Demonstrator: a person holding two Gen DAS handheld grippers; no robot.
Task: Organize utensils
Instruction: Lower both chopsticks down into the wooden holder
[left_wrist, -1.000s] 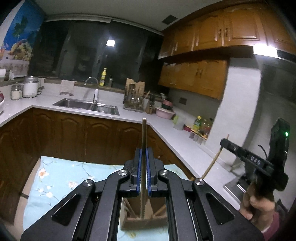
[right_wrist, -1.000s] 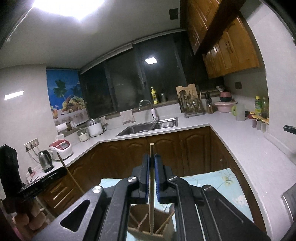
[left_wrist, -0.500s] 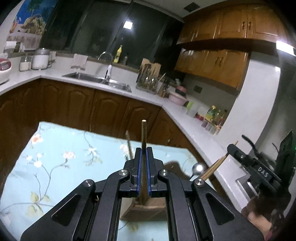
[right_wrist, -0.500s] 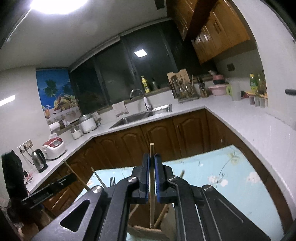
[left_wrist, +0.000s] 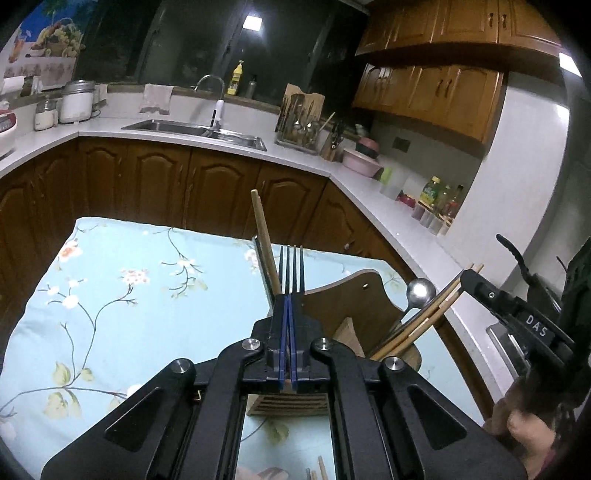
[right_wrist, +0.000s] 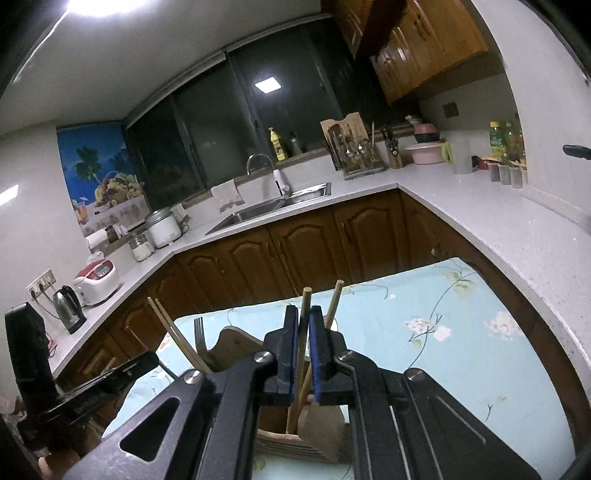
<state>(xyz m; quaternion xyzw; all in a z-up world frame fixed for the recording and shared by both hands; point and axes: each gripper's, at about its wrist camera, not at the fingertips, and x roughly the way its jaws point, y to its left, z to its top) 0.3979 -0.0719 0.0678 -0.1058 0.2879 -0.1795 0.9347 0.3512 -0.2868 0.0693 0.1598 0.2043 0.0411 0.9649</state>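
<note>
Left gripper (left_wrist: 287, 317) jaws together, empty; right gripper (right_wrist: 303, 332) jaws slightly apart around a chopstick (right_wrist: 303, 317), standing it in the wooden holder (right_wrist: 295, 439).

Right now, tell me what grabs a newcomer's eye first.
The wooden holder on the floral cloth, bristling with chopsticks, a spoon and a fork. The right gripper straddles one chopstick standing in it; behind, a dark window over the sink.
</note>
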